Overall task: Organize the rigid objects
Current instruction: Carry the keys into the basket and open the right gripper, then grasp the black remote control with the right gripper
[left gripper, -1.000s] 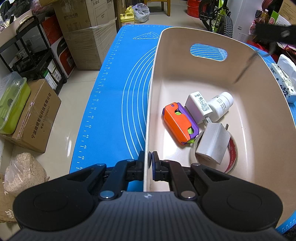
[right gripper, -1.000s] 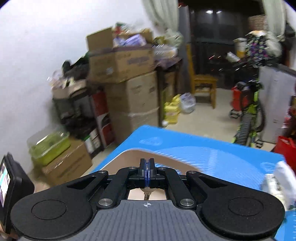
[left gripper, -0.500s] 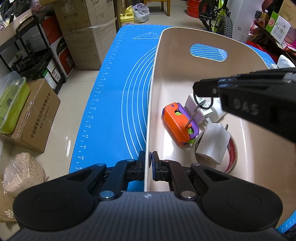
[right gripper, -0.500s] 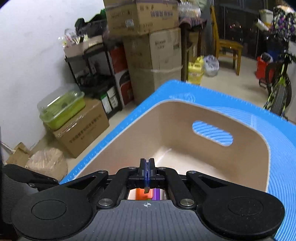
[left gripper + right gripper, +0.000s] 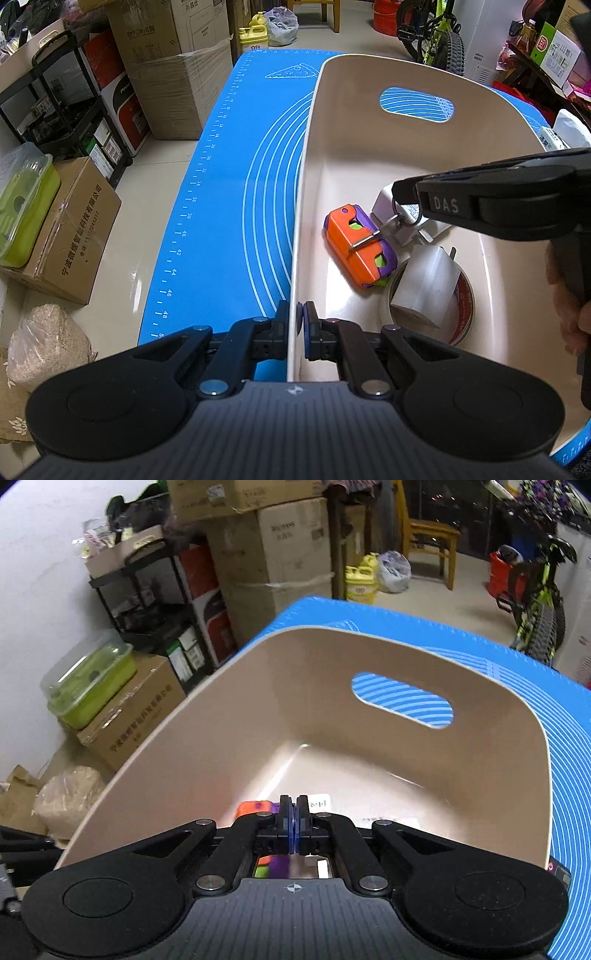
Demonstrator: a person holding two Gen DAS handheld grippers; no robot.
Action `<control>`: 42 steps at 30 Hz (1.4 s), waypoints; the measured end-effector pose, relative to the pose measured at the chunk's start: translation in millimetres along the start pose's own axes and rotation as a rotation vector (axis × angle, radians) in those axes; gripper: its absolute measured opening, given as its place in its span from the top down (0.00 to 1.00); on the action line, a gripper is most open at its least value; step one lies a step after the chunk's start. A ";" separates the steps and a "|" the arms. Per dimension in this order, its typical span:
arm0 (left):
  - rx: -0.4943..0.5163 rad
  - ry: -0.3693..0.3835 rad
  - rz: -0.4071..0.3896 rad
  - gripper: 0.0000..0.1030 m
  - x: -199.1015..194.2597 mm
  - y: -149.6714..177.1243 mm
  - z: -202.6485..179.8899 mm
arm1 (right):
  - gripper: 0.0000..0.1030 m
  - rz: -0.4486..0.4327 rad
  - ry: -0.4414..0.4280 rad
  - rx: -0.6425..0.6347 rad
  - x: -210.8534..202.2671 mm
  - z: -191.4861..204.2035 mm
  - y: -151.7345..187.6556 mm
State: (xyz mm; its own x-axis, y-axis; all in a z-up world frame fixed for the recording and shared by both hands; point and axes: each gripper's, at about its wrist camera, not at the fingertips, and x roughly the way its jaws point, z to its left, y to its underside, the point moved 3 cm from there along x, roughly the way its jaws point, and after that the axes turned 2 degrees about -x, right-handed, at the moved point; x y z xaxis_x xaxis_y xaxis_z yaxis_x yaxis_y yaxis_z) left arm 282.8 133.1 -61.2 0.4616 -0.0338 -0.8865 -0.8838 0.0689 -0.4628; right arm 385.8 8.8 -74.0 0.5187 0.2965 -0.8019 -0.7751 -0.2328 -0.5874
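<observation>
The blue mat is covering the bench, giving the beige bin a flat seat. The left gripper is pinching the bin's near-left wall between its jaws, probably steadying it for loading. Beyond those jaws and to the right, the orange and purple block, white chargers and a tape roll are already lying on the bin floor. The right gripper is hanging over them, jaws pressed together on a key ring whose metal key is dangling onto the block, seemingly about to be dropped in.
</observation>
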 end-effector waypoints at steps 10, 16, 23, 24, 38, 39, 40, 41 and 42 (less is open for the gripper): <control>0.001 -0.002 0.000 0.90 0.3 0.2 -0.7 | 0.64 0.047 0.018 0.002 6.4 -1.4 3.7; 0.003 -0.004 0.000 0.90 0.3 0.4 -1.2 | 0.48 0.020 0.005 0.011 -6.8 -5.3 2.6; 0.002 -0.003 0.000 0.90 0.7 0.3 -1.3 | 0.44 -0.108 0.036 0.019 -57.1 -28.7 0.8; 0.003 -0.003 0.000 0.90 0.7 0.3 -1.4 | 0.44 -0.135 0.046 0.024 -67.5 -34.3 0.5; 0.002 -0.003 0.000 0.90 0.9 0.3 -1.1 | 0.30 -0.159 0.270 0.156 -128.8 -135.5 41.8; 0.001 -0.002 0.000 0.90 1.1 0.4 -0.9 | 0.29 -0.152 0.287 0.169 -126.3 -140.9 49.1; 0.000 -0.001 0.000 0.90 1.1 0.5 -0.9 | 0.28 -0.143 0.305 0.178 -123.7 -144.9 56.5; 0.000 -0.002 0.000 0.90 1.1 0.6 -0.8 | 0.28 -0.131 0.323 0.186 -119.7 -148.5 64.5; 0.001 -0.002 0.000 0.90 1.1 0.5 -0.7 | 0.28 -0.119 0.337 0.191 -114.9 -151.5 72.0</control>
State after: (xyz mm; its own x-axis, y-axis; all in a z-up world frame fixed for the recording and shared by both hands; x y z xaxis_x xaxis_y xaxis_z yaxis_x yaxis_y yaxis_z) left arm 282.8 132.4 -62.4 0.4617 -0.0317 -0.8865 -0.8837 0.0700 -0.4627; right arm 325.1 -182.3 -40.7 0.6733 -0.0169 -0.7392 -0.7393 -0.0292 -0.6727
